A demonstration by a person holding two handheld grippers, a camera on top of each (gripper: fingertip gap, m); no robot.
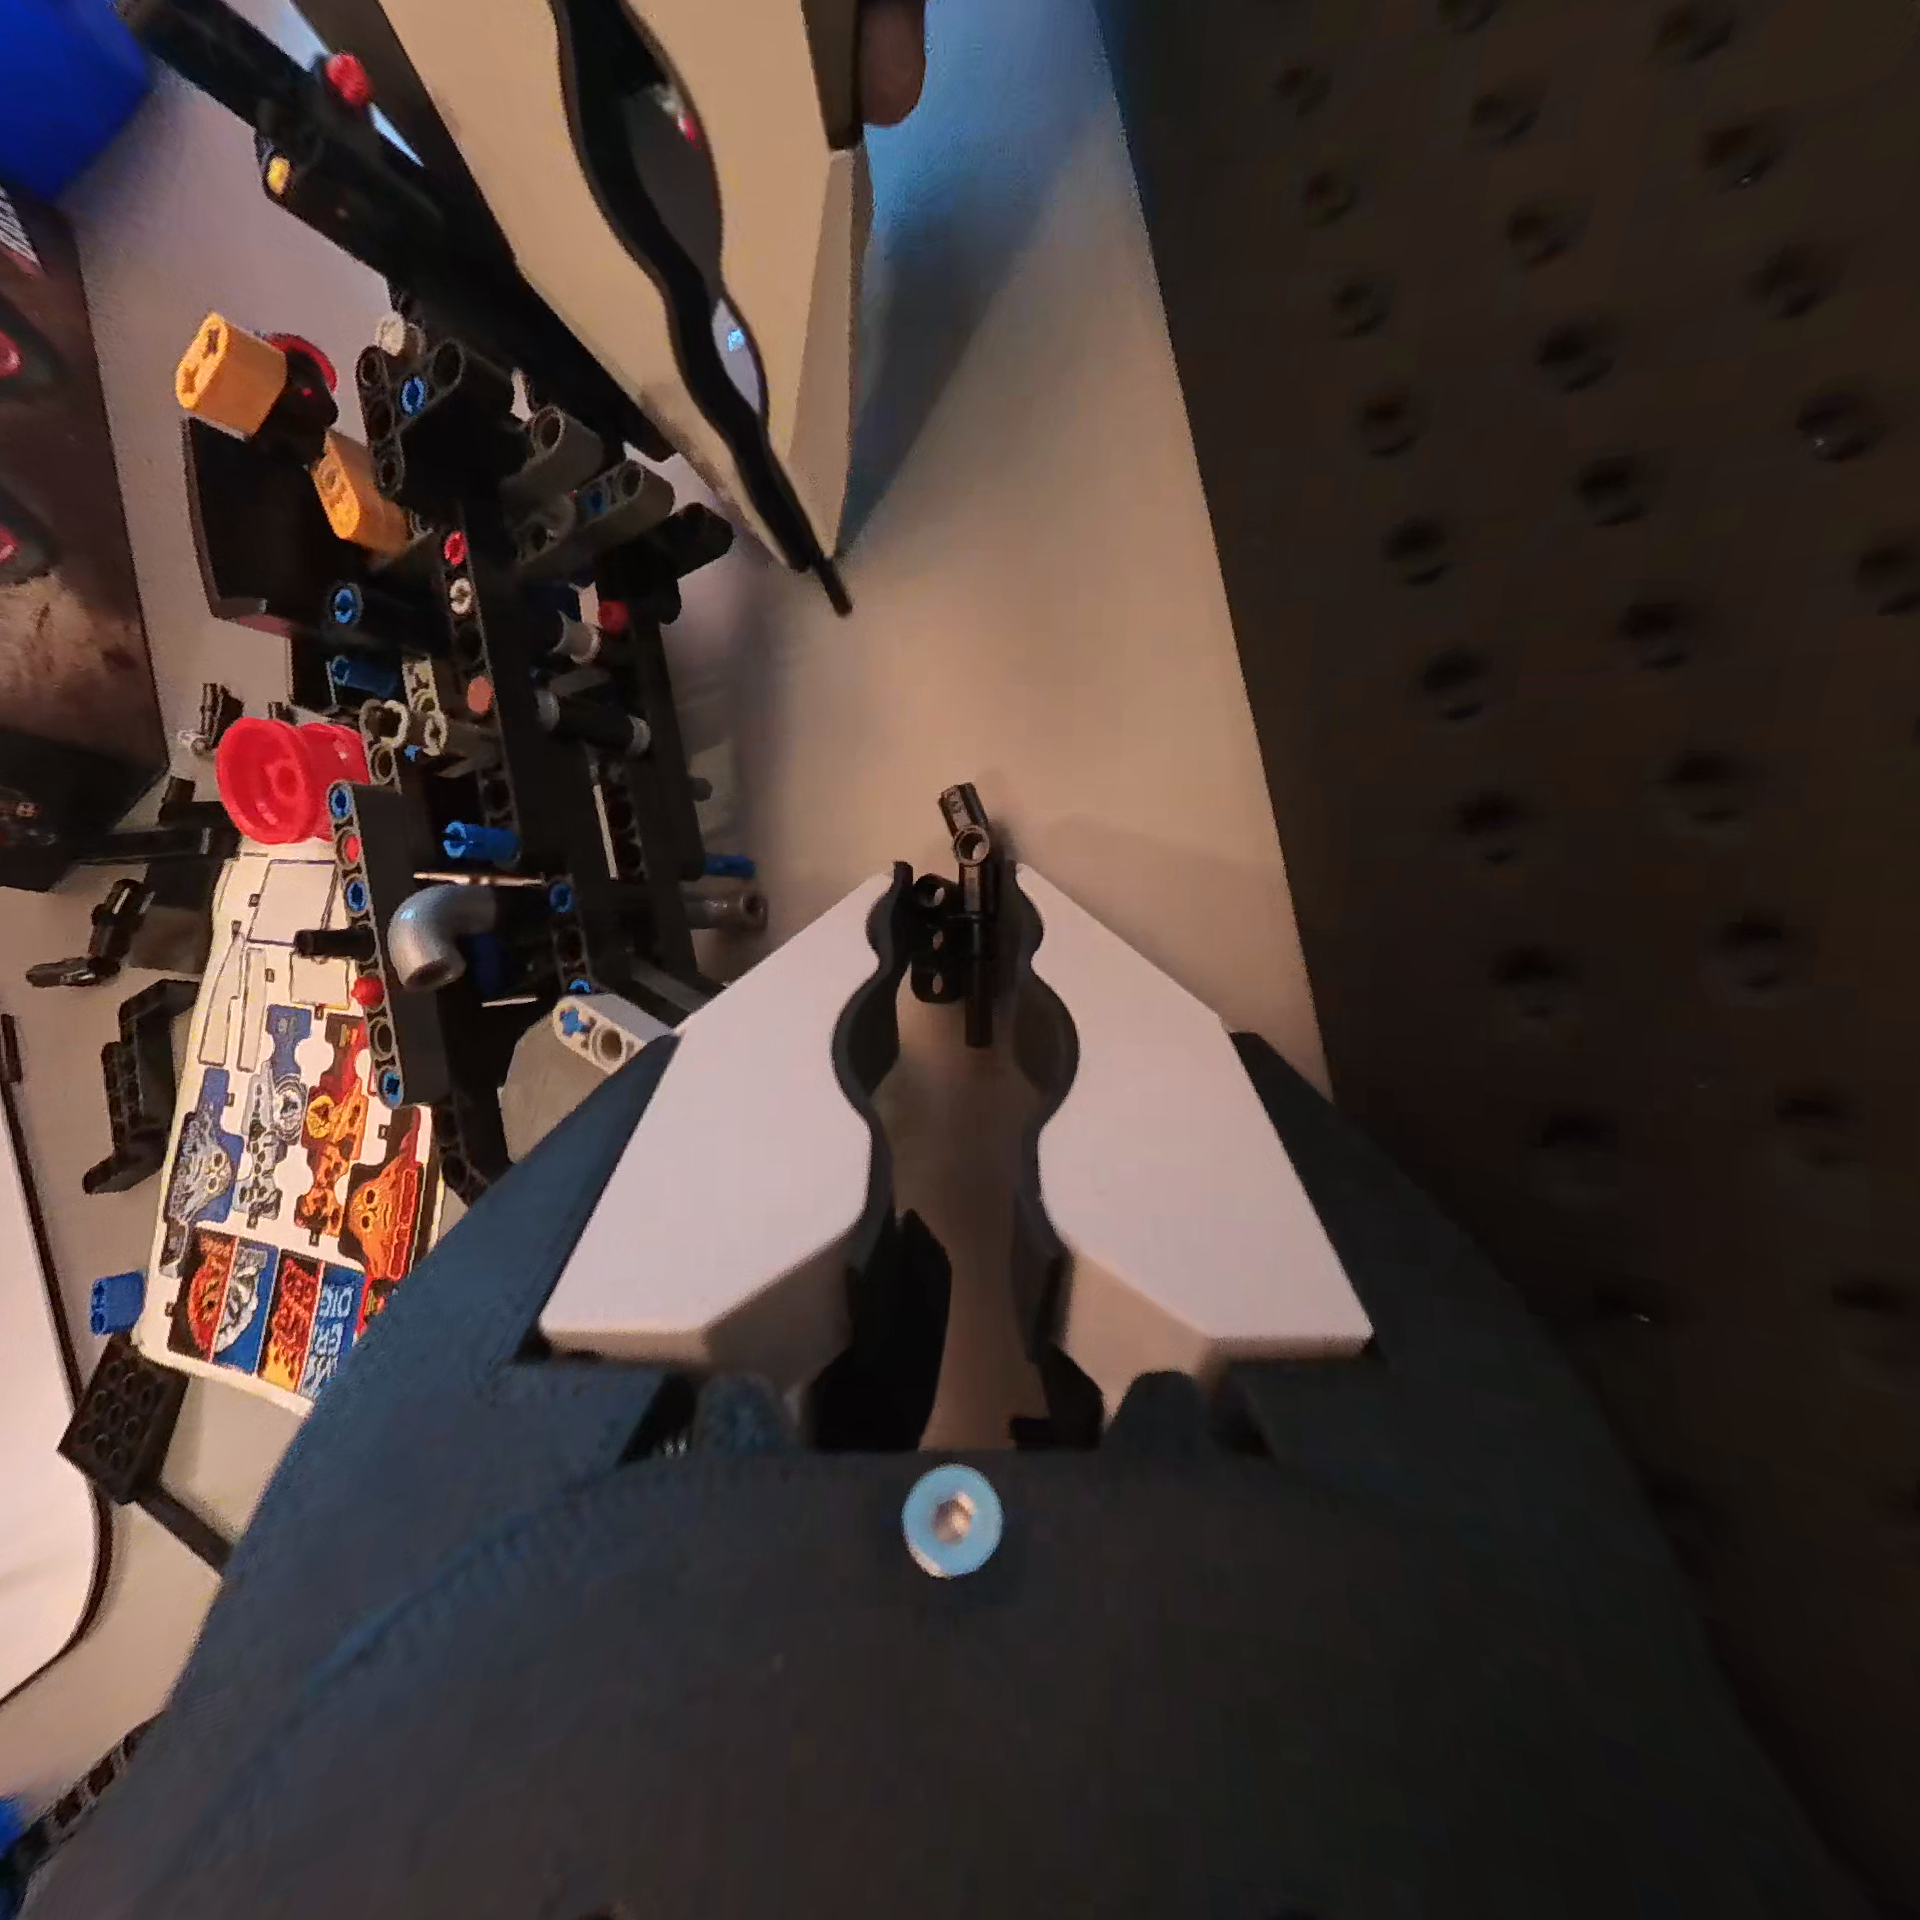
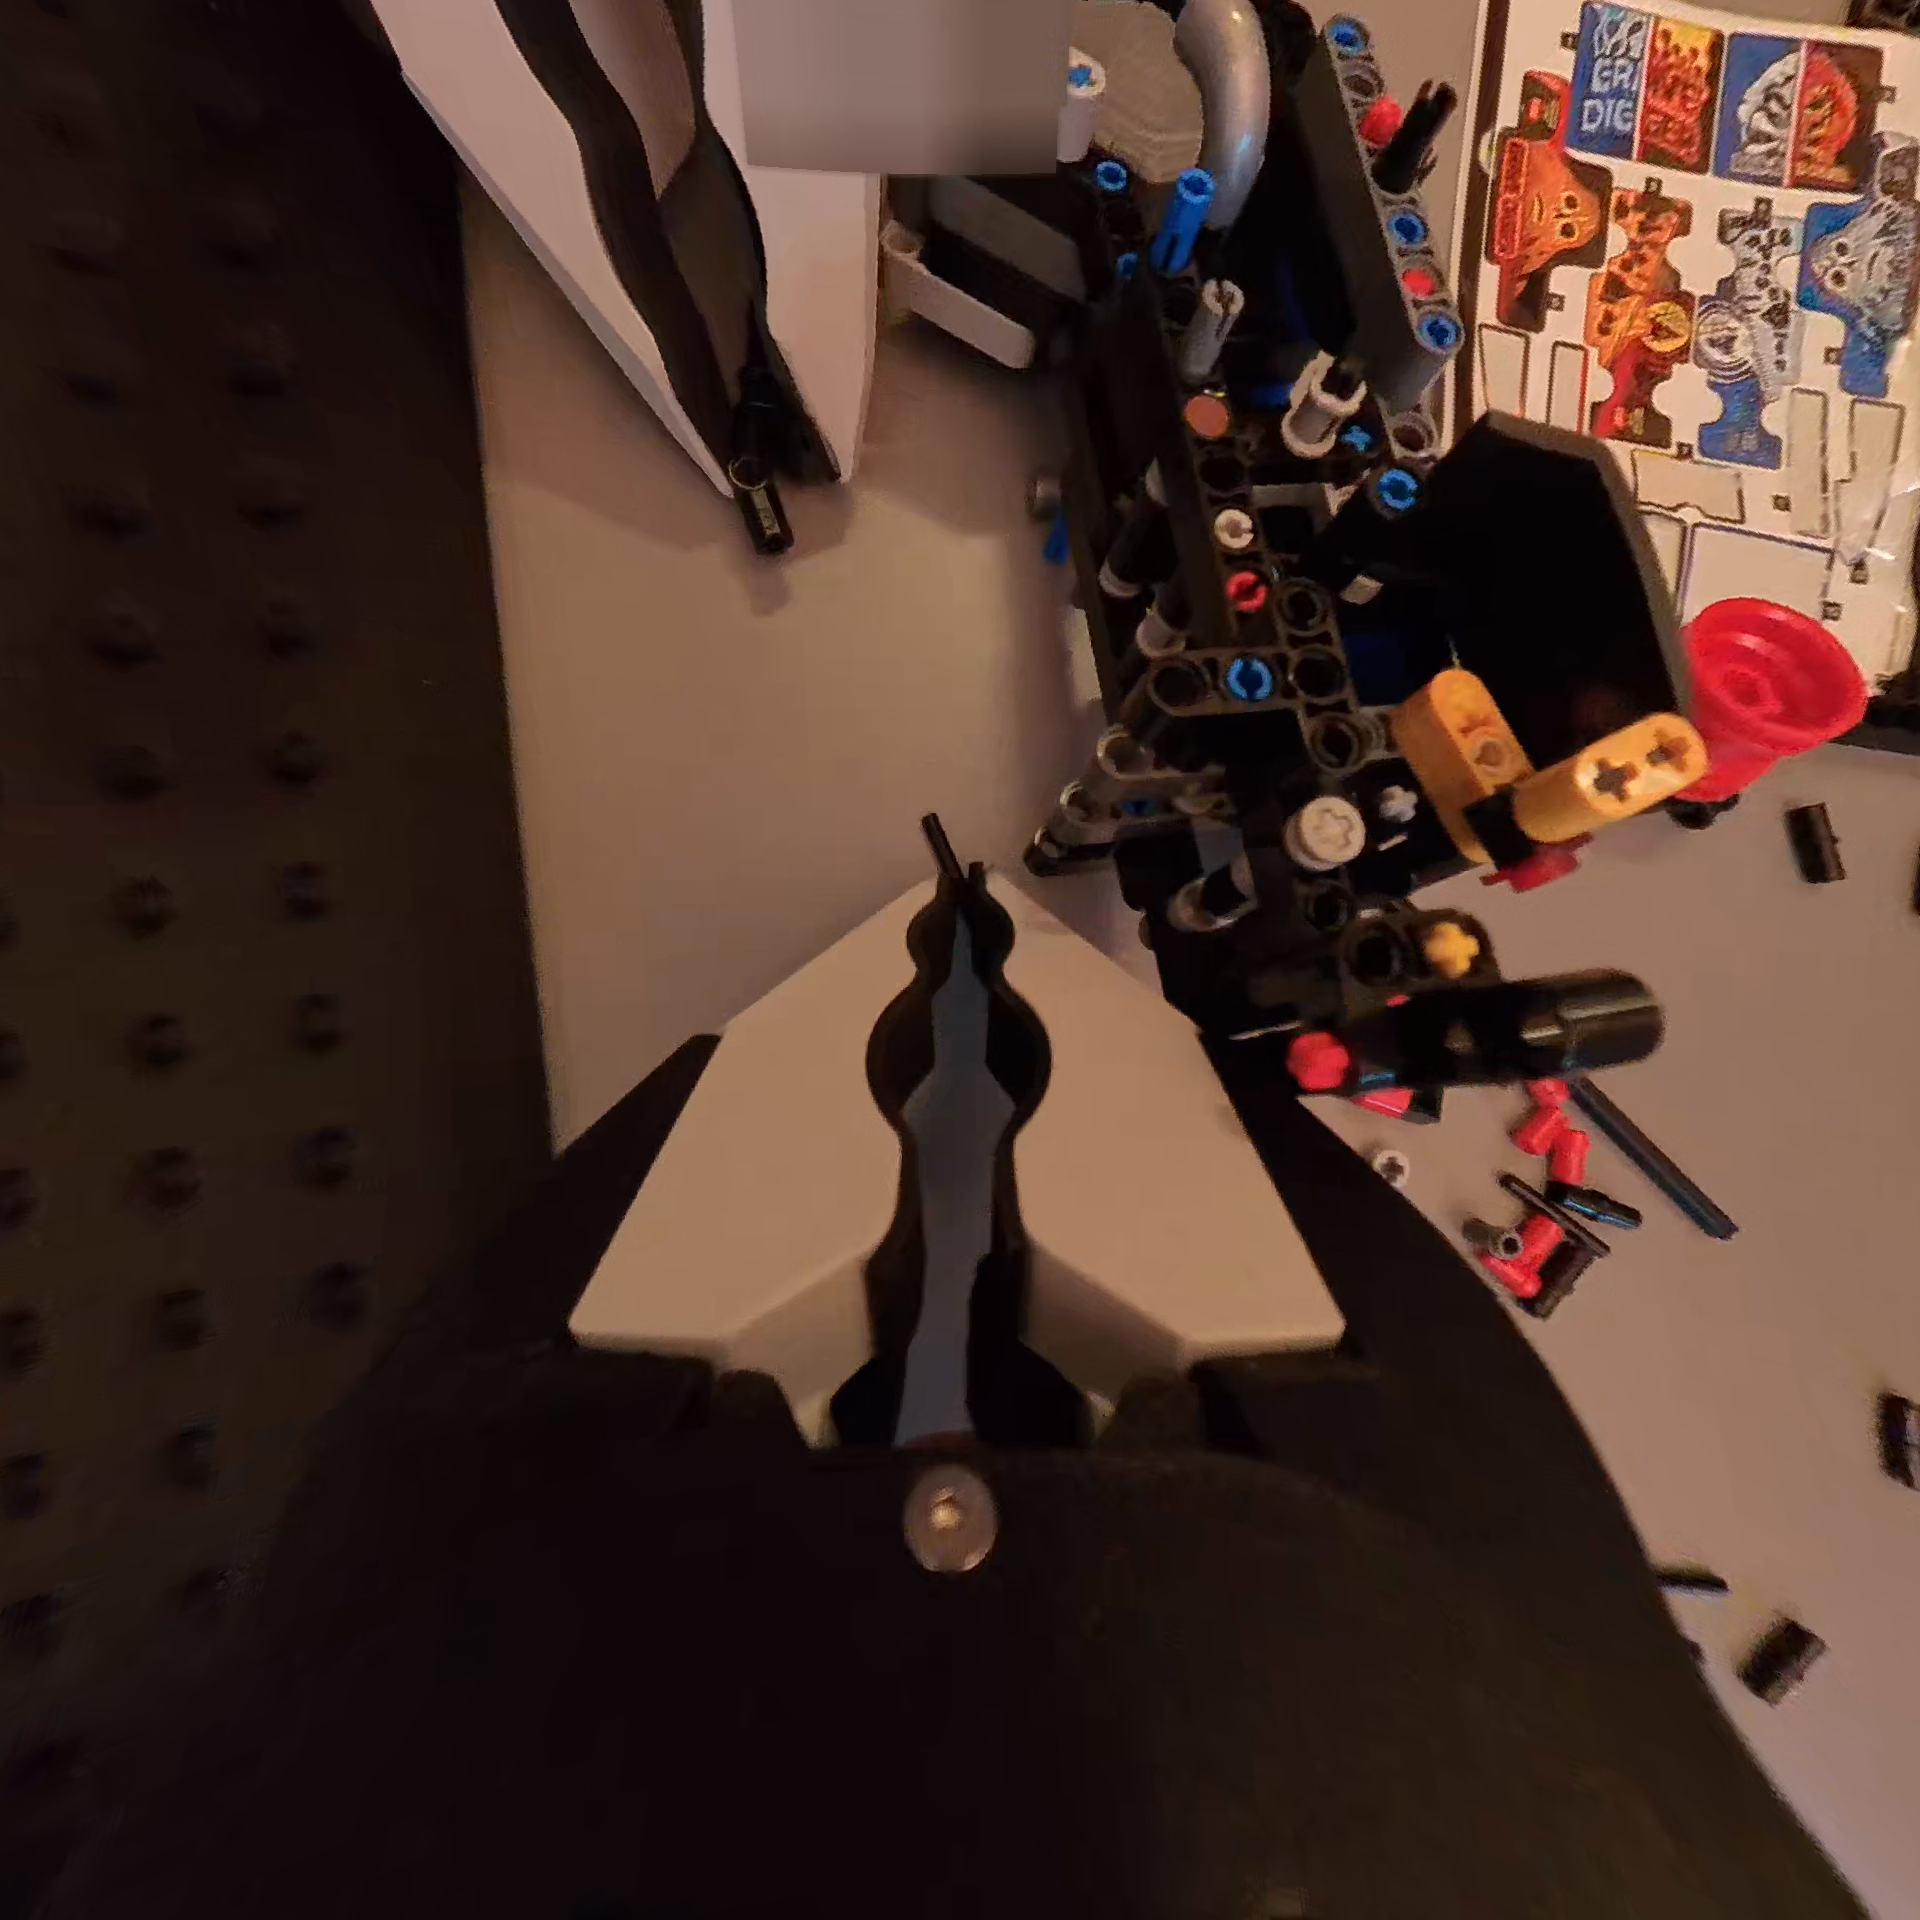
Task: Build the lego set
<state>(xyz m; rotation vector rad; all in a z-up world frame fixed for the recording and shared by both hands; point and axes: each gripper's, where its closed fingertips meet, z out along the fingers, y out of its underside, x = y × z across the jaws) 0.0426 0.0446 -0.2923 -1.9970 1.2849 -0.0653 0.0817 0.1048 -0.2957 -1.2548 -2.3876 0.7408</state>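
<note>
My left gripper (image 1: 956, 883) is shut on a small black connector piece with an axle (image 1: 966, 914), held above the white table. It also shows at the top of the right wrist view (image 2: 769, 457), with the piece sticking out of its tips. My right gripper (image 2: 961, 888) is shut on a thin black axle (image 2: 940, 847) whose tip pokes out past the fingertips. It shows at the top of the left wrist view (image 1: 800, 520). The two grippers face each other, apart. The half-built black Technic model (image 1: 499, 675) (image 2: 1247, 644) lies beside them.
A sticker sheet (image 1: 281, 1143) (image 2: 1704, 260), a red wheel hub (image 1: 281, 779) (image 2: 1766, 686) and yellow connectors (image 2: 1538, 769) lie by the model. Loose black and red pins (image 2: 1538, 1216) are scattered on the table. A dark perforated panel (image 1: 1610, 727) (image 2: 208, 727) borders the table. The left gripper's tips are roughly 8 cm from the right gripper's. The red wheel hub (image 2: 1766, 686) is about 15 cm from both grippers' fingertips.
</note>
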